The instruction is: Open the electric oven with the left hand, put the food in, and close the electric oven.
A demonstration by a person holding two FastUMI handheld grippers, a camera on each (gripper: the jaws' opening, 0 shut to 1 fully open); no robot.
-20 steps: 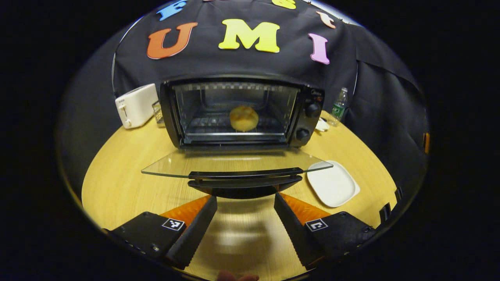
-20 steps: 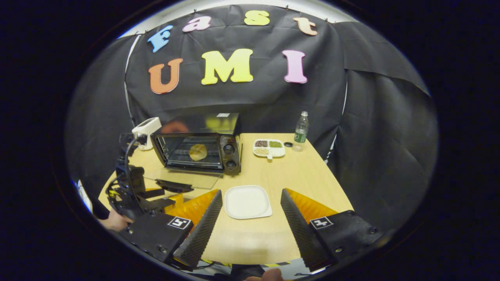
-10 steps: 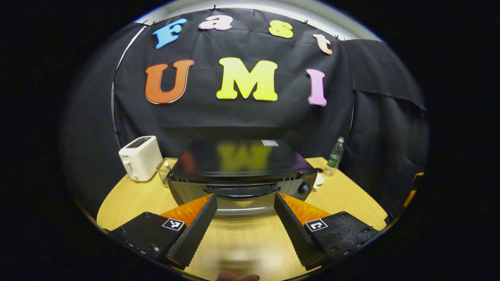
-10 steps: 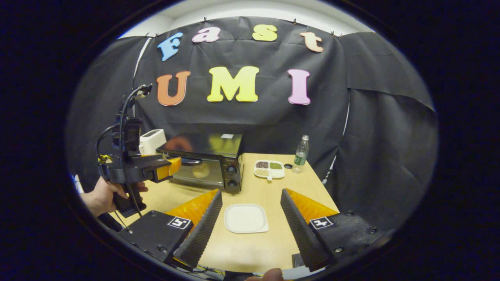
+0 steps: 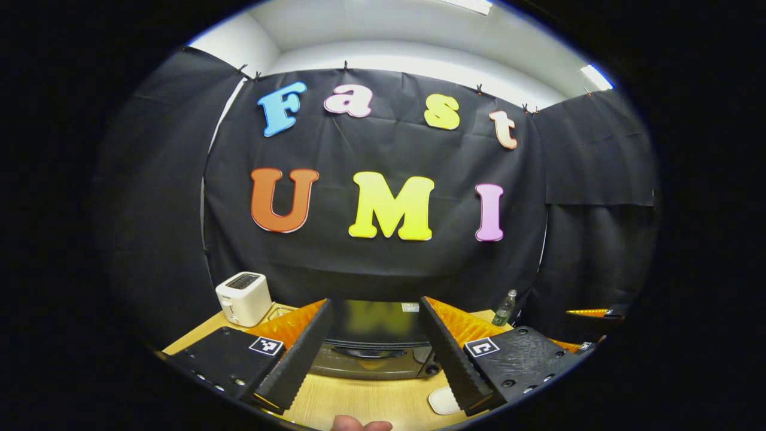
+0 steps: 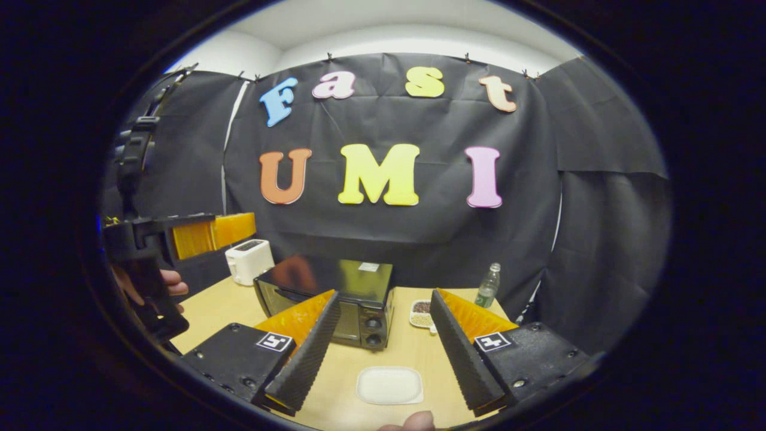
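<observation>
Since a second ago the oven [image 5: 374, 350] door has gone from lying flat open, with the food in sight on the rack, to shut, and both grippers have risen and drawn back, so more of the cloth wall and the white ceiling now shows. The food can no longer be made out behind the dark door.

In the left gripper view the left gripper [image 5: 374, 353] has its jaws wide open and holding nothing; the oven sits straight ahead between them, well apart from the tips. In the right gripper view the right gripper [image 6: 383, 353] is likewise spread open and empty, with the oven [image 6: 335, 305] ahead and partly behind its left finger.

The bench [image 6: 413, 353] is pale wood, set in a booth hung with black cloth. The left gripper [image 6: 197, 233] shows far off to the left of the right jaws, raised above the bench, with a hand [image 6: 170, 284] on its grip. A white toaster [image 5: 243, 297] stands beyond the left jaws to their left, beside the oven. A white plate [image 6: 389, 385] lies on the bench between the right jaws, nearer than the oven. A bottle [image 6: 488, 286] stands beyond the right finger, and a small divided dish [image 6: 421, 313] lies between it and the oven.
</observation>
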